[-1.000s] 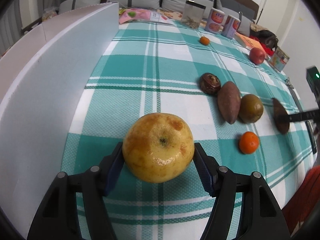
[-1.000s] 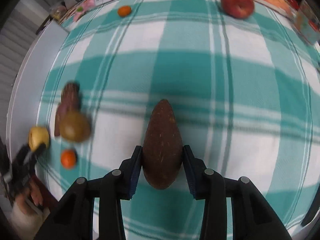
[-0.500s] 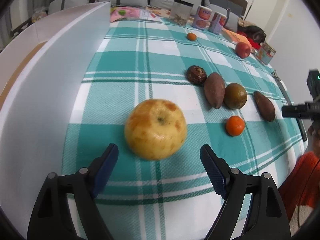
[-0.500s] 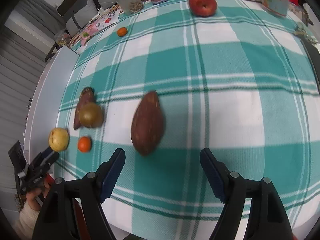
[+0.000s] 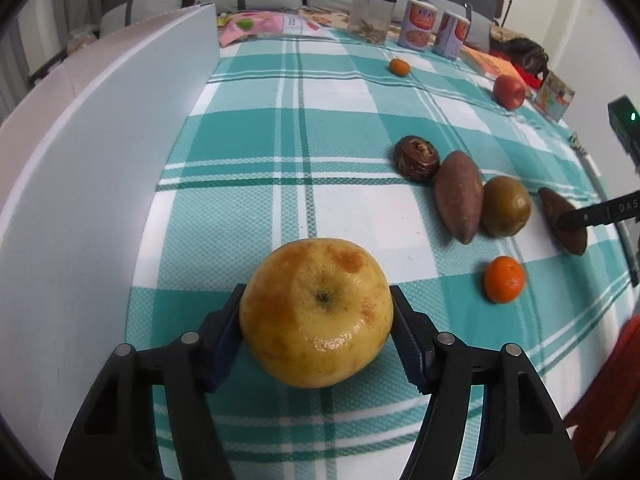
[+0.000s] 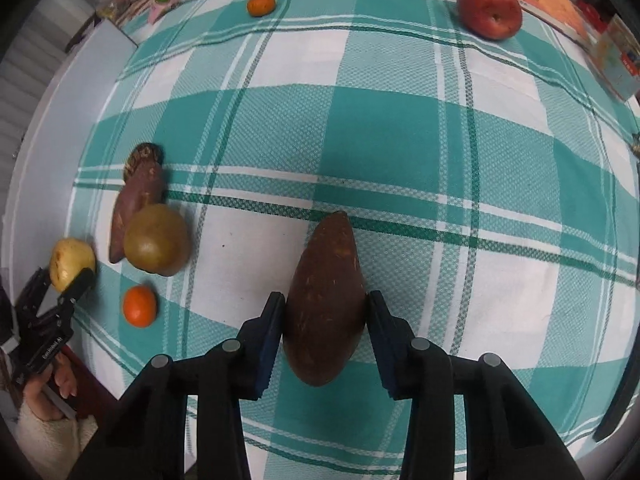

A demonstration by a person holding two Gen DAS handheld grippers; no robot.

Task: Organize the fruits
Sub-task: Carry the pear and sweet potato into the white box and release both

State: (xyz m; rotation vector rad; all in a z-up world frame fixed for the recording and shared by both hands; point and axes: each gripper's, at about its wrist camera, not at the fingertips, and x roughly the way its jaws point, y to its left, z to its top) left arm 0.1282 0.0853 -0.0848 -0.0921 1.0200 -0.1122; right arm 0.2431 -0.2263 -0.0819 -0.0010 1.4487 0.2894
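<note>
My left gripper (image 5: pixel 316 320) is shut on a yellow apple (image 5: pixel 316 312) with brown patches, near the table's front left. My right gripper (image 6: pixel 326 320) is shut on a dark brown sweet potato (image 6: pixel 326 300), which also shows in the left wrist view (image 5: pixel 562 220). On the checked cloth lie a second sweet potato (image 5: pixel 458 196), a green-brown round fruit (image 5: pixel 506 206), a dark wrinkled fruit (image 5: pixel 416 158) and a small orange (image 5: pixel 504 279). A far orange (image 5: pixel 399 67) and a red apple (image 5: pixel 509 92) lie further back.
A white board (image 5: pixel 100 152) stands along the table's left side. A clear jar (image 5: pixel 372 14), two cans (image 5: pixel 434 28), books (image 5: pixel 492 66) and snack packets (image 5: pixel 256 26) line the far edge. A small box (image 5: pixel 558 94) stands at the far right.
Half a second ago both grippers were open and drawn back from their fruit. Now both have moved in and closed, the left on the yellow apple and the right on the sweet potato.
</note>
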